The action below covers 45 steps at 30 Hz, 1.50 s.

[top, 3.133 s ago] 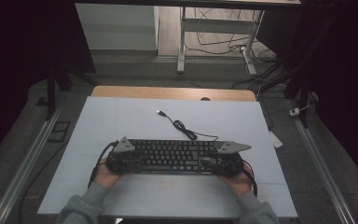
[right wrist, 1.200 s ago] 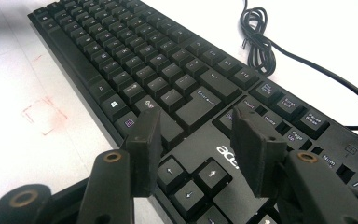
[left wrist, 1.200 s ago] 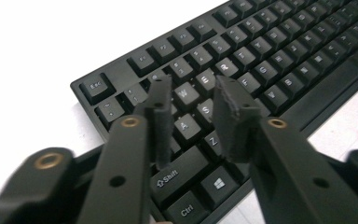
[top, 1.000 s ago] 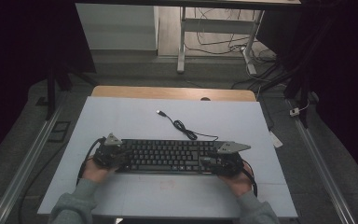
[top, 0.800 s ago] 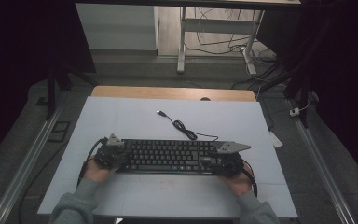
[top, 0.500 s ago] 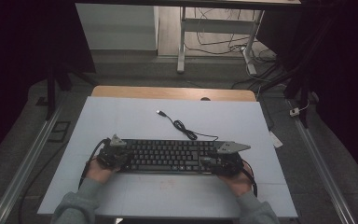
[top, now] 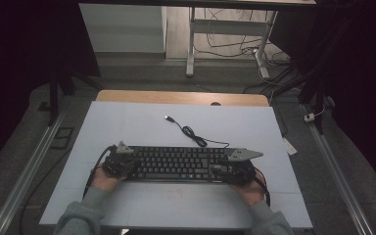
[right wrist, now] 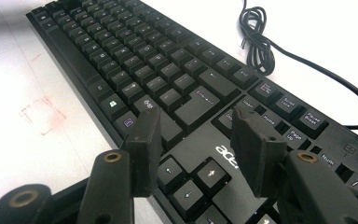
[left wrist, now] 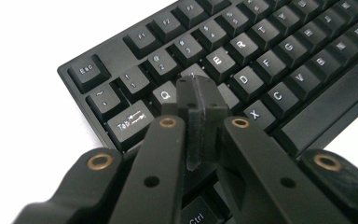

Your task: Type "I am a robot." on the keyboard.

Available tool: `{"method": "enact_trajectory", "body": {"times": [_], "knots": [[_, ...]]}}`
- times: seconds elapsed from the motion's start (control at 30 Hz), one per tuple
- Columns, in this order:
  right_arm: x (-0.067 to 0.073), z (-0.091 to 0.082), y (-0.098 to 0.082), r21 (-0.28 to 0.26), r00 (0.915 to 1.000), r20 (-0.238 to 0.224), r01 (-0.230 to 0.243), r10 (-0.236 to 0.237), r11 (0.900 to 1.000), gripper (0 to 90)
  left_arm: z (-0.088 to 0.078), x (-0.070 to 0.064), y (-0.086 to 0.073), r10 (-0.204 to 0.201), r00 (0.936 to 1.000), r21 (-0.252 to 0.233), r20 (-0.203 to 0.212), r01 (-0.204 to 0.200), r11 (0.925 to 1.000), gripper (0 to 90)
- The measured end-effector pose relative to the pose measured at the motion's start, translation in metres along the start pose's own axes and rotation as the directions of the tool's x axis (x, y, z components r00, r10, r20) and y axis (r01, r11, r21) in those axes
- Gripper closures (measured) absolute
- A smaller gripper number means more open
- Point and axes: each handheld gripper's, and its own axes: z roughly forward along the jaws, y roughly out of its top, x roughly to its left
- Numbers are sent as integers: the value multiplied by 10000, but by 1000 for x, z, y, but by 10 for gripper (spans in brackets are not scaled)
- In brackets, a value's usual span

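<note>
With left jaws just closed:
Left gripper (left wrist: 200, 93): pressed together, empty, over keyboard (left wrist: 242, 60) keys, likely ready to press.
Right gripper (right wrist: 196, 140): spread, above arrow keys.

**Dim room around a pale table**

A pale blue-white table top (top: 127, 122) catches most of the light; its far edge shows a strip of bare wood (top: 181, 97). Beyond the table stands a white desk frame (top: 191, 44) with loose cables (top: 230, 46) on the floor behind it. Grey carpet (top: 24, 147) and metal rails (top: 29, 166) flank the table; the walls on both sides are dark.
</note>
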Motion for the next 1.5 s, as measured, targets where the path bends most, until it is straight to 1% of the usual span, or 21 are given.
{"method": "enact_trajectory", "body": {"times": [0.07,0.13,0.23,0.33,0.37,0.47,0.53,0.6,0.63,0.77,1.07,1.13,1.5], "knots": [[0,0,0,16,10000,9,3,-3,10000,532,0,0,1,34,10000,34,-36,-34,10000,888],[0,0,0,33,10000,3,2,-2,10000,531,-1,0,1,5,10000,-53,-43,-5,10000,888],[0,0,0,29,10000,26,32,-32,10000,531,-9,1,2,-99,9999,-536,58,102,9985,888],[0,-1,0,12,10000,10,19,-19,10000,531,-18,1,3,-160,9996,-1098,241,185,9938,886],[-1,-1,0,-3,10000,-9,-2,2,10000,531,-21,2,3,-169,9994,-1265,309,207,9918,868],[-1,-1,0,-20,10000,8,-6,6,10000,531,-28,3,4,-287,9980,-1751,567,382,9838,685],[-1,-1,0,-25,10000,15,1,-1,10000,530,-31,3,4,-387,9964,-1927,756,527,9799,591],[-1,-1,0,-34,10000,81,-7,7,10000,530,-33,4,5,-432,9949,-1997,908,607,9780,518],[-2,-2,0,-45,10000,95,9,-9,10000,530,-34,4,5,-461,9943,-2030,960,649,9770,498],[-2,-2,0,-86,10000,34,-13,13,10000,529,-38,4,6,-489,9929,-2176,1083,717,9734,460],[-2,-2,0,-43,10000,40,6,-6,10000,529,-41,1,8,-336,9919,-2243,1226,607,9726,441],[-2,-2,0,-47,10000,99,9,-8,10000,528,-42,-1,9,-280,9916,-2267,1260,563,9723,440],[-2,-2,0,-33,10000,83,15,-14,10000,528,-43,-9,12,59,9903,-2284,1389,263,9732,439]]}}
